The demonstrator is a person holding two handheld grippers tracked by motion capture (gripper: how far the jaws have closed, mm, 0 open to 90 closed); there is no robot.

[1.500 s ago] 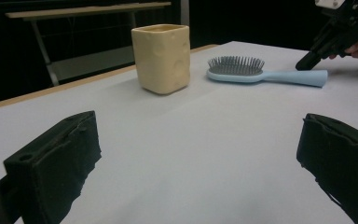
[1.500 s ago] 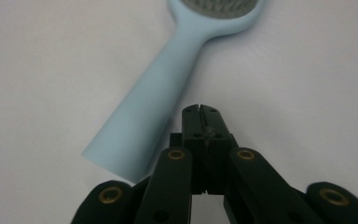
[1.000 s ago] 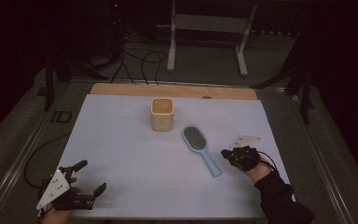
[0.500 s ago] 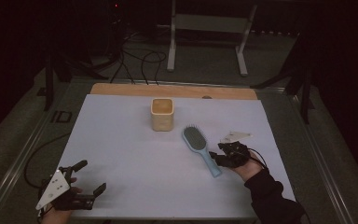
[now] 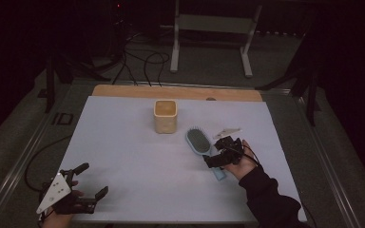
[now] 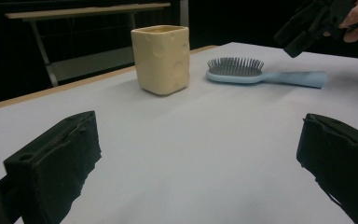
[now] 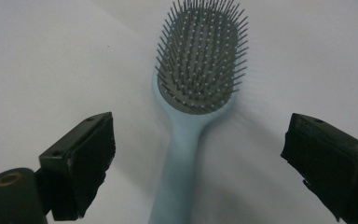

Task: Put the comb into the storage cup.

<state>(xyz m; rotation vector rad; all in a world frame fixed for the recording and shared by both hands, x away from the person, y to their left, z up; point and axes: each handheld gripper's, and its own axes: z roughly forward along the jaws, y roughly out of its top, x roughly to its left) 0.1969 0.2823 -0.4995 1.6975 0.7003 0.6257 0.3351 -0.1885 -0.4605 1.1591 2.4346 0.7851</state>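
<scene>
White counter (image 5: 138, 190) in a dark room, yellow cup (image 5: 165, 116) near its far edge, blue hairbrush (image 5: 201, 144) between wide right claw (image 5: 217, 158), left claw (image 5: 91, 181) wide at near-left corner.

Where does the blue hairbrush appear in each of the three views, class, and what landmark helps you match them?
High view: hairbrush right of centre, beside the right claw.
Left gripper view: upper right, bristles up.
Right gripper view: centre, handle toward the camera.
Shared landmark: the white tabletop.

left gripper (image 5: 91, 181): jaws wide apart, low (near table edge) | right gripper (image 5: 213, 159): jaws wide apart, raised, tilted down
</scene>
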